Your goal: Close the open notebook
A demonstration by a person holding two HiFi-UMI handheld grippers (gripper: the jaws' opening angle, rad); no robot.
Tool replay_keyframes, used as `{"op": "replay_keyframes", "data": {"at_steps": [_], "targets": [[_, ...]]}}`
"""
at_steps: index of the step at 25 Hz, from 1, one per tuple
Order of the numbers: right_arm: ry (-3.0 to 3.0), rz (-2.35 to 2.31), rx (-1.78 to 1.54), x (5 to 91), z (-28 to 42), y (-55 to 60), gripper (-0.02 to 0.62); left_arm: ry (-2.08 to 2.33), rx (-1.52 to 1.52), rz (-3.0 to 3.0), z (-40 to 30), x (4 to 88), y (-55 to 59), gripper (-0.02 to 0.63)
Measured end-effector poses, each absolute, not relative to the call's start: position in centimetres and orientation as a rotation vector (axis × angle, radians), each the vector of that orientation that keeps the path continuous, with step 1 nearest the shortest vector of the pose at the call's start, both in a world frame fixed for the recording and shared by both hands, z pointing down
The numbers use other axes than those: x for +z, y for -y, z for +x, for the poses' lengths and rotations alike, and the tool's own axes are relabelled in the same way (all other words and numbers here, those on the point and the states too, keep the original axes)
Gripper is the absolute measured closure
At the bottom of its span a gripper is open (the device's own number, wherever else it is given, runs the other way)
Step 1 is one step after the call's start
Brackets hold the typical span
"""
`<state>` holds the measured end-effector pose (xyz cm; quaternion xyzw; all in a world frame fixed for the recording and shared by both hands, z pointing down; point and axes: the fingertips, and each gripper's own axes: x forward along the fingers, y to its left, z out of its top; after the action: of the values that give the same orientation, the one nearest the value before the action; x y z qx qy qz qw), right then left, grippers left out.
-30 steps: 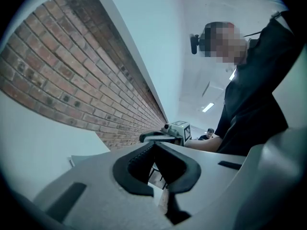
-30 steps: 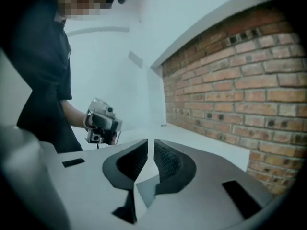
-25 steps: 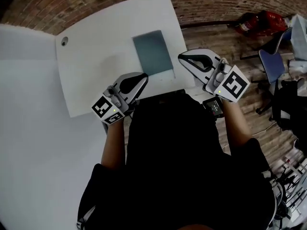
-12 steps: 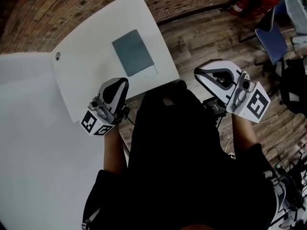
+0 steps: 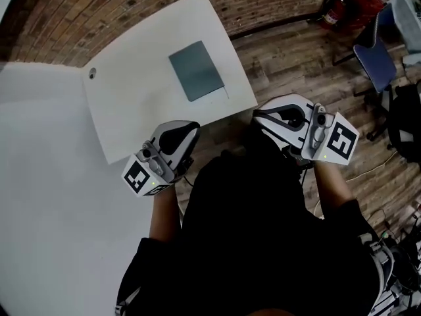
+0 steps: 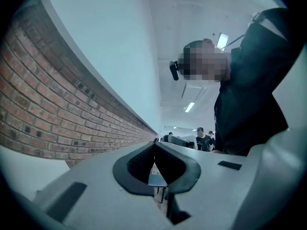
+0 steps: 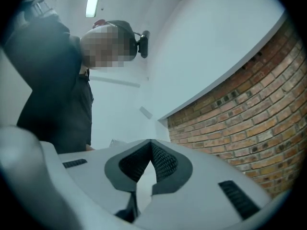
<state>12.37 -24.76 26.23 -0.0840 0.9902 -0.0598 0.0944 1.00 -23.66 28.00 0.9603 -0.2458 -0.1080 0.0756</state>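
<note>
The notebook [image 5: 196, 70] lies closed on the white table [image 5: 138, 110], grey-teal cover up, near the table's right front corner. In the head view my left gripper [image 5: 189, 129] hangs just off the table's front edge, apart from the notebook, its jaws together and empty. My right gripper [image 5: 258, 118] is over the wooden floor to the right of the table, also shut with nothing in it. In the left gripper view the left gripper [image 6: 154, 147] points slightly upward along a brick wall. The right gripper [image 7: 151, 143] does the same in its own view. Neither view shows the notebook.
A small round hole [image 5: 92, 73] sits near the table's far left corner. On the wooden floor [image 5: 289, 51] at the right stand a blue chair [image 5: 373, 61] and a red object [image 5: 348, 5]. The brick wall [image 5: 79, 12] runs behind the table. People [image 6: 202, 139] stand far off.
Both grippers have drawn back from the table toward the person's body and risen. The notebook lies as before, closed on the table.
</note>
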Motion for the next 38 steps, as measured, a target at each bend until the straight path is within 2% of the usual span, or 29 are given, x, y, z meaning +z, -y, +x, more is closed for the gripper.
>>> {"op": "replay_keyframes", "data": {"at_steps": [7, 14, 18, 28, 35, 38], "targets": [[-2.997, -0.203, -0.164, 24.7, 4.6, 16.8, 0.591, 0.788, -0.364, 2.912, -5.4, 28.6, 15.0, 0.589], [-3.08, -0.252, -0.213, 25.9, 0.1, 10.9, 0.591, 0.821, -0.374, 2.853, -9.9, 30.9, 8.6, 0.589], [-3.13, -0.242, -0.242, 27.5, -0.5, 7.2, 0.591, 0.83, -0.489, 2.848, -11.0, 31.1, 6.3, 0.589], [-3.081, -0.185, -0.202, 26.9, 2.0, 1.9, 0.591, 0.827, -0.414, 2.908, -6.4, 29.4, -0.1, 0.589], [-3.089, -0.226, -0.212, 27.4, 7.9, -4.4, 0.591, 0.831, -0.246, 2.9, -2.1, 30.8, -3.8, 0.589], [-3.079, -0.262, -0.233, 28.3, 11.0, -7.3, 0.591, 0.798, -0.27, 2.896, 0.6, 30.9, -6.8, 0.589]]}}
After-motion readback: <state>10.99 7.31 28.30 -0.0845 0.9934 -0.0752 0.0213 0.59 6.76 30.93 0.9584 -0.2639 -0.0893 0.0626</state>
